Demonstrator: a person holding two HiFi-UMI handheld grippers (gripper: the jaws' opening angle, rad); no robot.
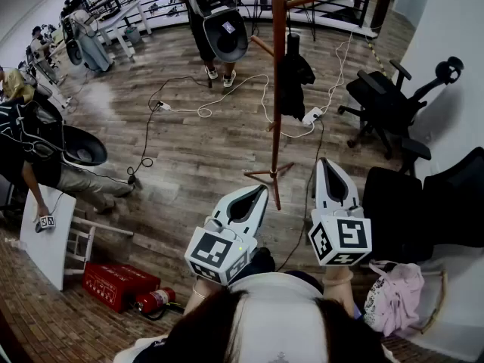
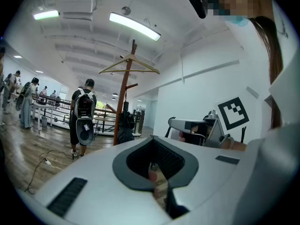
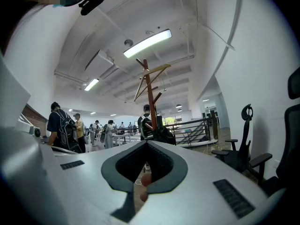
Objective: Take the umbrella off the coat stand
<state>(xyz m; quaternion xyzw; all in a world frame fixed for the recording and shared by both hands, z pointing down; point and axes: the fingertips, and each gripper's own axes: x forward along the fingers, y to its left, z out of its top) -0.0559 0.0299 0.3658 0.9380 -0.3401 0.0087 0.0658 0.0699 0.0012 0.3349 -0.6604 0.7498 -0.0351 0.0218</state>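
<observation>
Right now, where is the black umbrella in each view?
Head view: black umbrella at top centre, just right of the pole.
Left gripper view: umbrella left of centre, low against the pole.
Right gripper view: umbrella at centre, right of the pole.
Shared landmark: the coat stand's brown pole.

Floor [image 1: 189, 150] between us and the coat stand [image 1: 278, 89] at 12 is bare, so we have a straight lane. Stand's feet [image 1: 272, 174] and a black cable [image 1: 311, 165] lie low in it. Black chairs [image 1: 393, 203] crowd 2 to 4, just beside our right tool [image 1: 324, 162]. Person with backpack [image 1: 215, 13] stands beyond the stand at 11. White cables [image 1: 227, 93] loop on the floor there.
</observation>
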